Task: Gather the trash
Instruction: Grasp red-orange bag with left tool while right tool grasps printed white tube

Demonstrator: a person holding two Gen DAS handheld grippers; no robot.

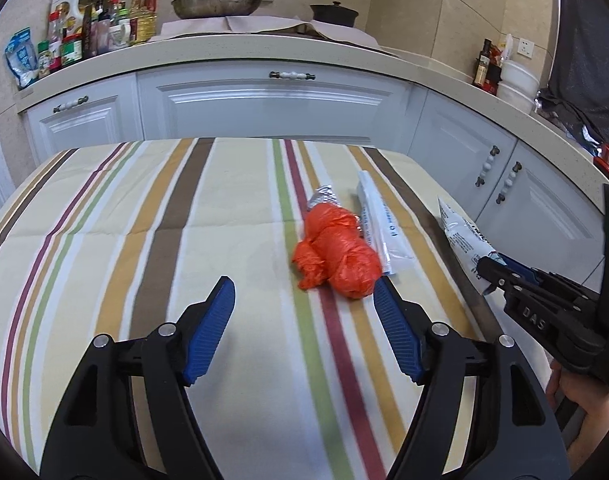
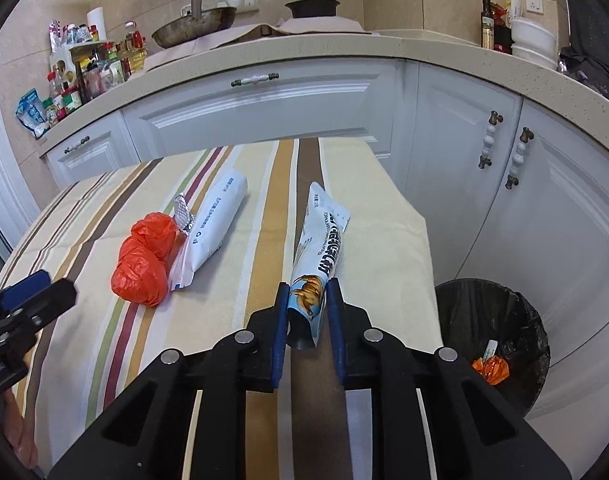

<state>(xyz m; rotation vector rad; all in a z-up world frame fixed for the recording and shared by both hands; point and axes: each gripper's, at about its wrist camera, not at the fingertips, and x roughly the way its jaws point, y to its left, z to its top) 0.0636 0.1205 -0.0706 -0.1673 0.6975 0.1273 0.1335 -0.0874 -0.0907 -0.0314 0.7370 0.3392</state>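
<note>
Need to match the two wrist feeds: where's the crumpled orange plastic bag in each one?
Left wrist: orange bag sits centre, on the striped cloth just ahead of the open left gripper.
Right wrist: orange bag lies at left, well left of the right gripper.
Shared landmark: the white packet touching the bag.

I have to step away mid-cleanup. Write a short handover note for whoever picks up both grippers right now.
Right gripper: shut on the snack wrapper, near the table's right edge.
Left gripper: open, empty, pointing at the orange bag.
On the striped tablecloth: orange bag, white packet, foil scrap.
Bin on the floor to the right already holds some trash.
Left: drop the wrapper in the bin, then collect the other three.
</note>
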